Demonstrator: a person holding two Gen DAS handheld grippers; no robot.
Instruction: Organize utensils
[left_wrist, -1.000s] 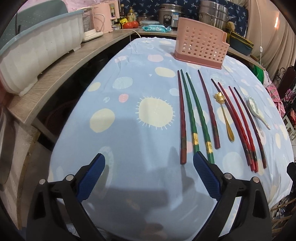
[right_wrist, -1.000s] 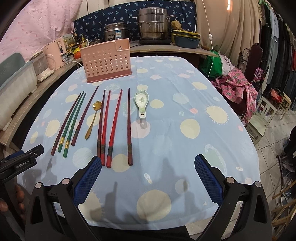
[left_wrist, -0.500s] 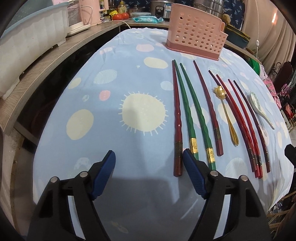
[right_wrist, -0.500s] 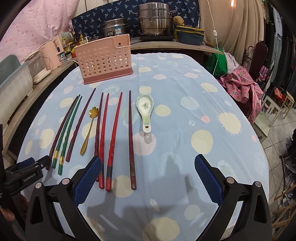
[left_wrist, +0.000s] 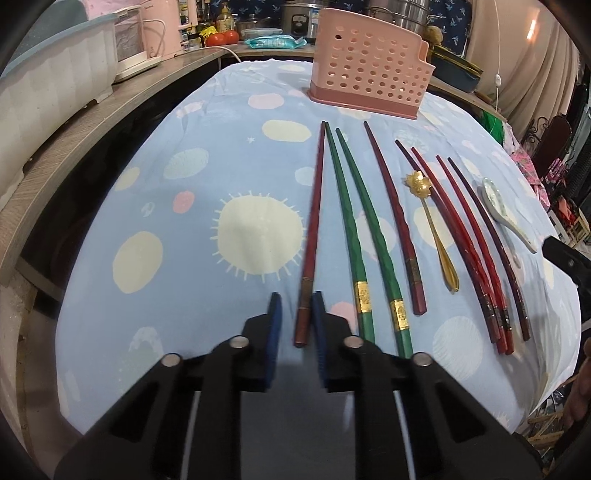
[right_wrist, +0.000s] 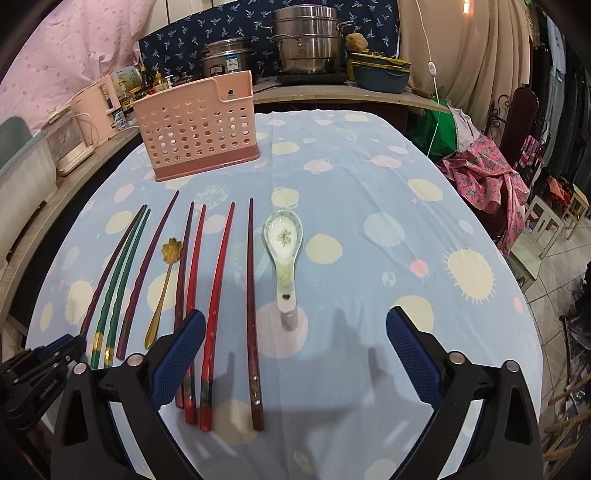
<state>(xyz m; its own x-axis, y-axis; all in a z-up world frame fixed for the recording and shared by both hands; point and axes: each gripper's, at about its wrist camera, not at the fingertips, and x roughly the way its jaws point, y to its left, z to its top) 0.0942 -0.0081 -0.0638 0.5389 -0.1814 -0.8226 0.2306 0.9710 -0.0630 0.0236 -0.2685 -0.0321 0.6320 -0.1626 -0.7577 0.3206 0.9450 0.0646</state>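
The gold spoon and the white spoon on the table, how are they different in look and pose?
The gold spoon is thin metal with a flower-shaped bowl; the white spoon is broad ceramic with a green pattern inside. The gold spoon lies among the chopsticks; the white spoon lies at the right end of the row. Both lie flat on the tablecloth, bowls toward the pink holder.

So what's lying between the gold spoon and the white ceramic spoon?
Four chopsticks, dark and red, lie between the gold spoon and the ceramic spoon in the right wrist view.

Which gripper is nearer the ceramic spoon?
Right. The right gripper hovers open just short of the ceramic spoon; the left gripper brackets the leftmost dark red chopstick, several utensils away.
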